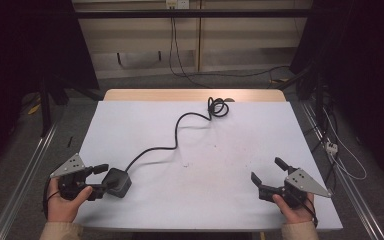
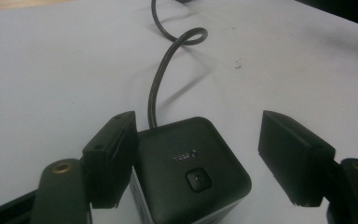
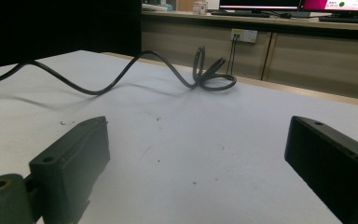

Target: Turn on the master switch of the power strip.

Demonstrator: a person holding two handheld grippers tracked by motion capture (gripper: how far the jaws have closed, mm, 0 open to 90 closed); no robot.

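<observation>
1. High view: the left gripper (image 1: pixel 101 178) sits at the near left corner of the white table (image 1: pixel 240 130), held in the person's left hand (image 1: pixel 64 199). Its jaws are spread, and the black box (image 1: pixel 117 182) sits right at their tips, touching or nearly touching the nearer jaw. A black cable (image 1: pixel 177 127) leaves the box's far side, snakes across the table and ends in a small coil (image 1: pixel 218 107) near the far edge.

2. Same view, other side: the right gripper (image 1: pixel 266 173) rests at the near right, in the right hand (image 1: pixel 295 210). Its jaws stand wide apart with bare table between them, well away from box and cable.

3. Left gripper view: here is the close look. The box (image 2: pixel 191 168) lies between the two jaws, low in the frame. The jaw at the left looks pressed against the box's side; the jaw at the right stands clear, with a strip of table showing between it and the box. So the jaws are apart, not clamped. On the box's top there is a small square button (image 2: pixel 199 179) and, just above it, faint lettering too small to read. The cable (image 2: pixel 161 77) rises from the box's far edge and loops away.

4. Right gripper view: both jaws are far apart, gripping nothing. Ahead, across the speckled table (image 3: pixel 191 154), the cable (image 3: pixel 102 84) curves to its coil (image 3: pixel 213 72) by the far edge.
</observation>
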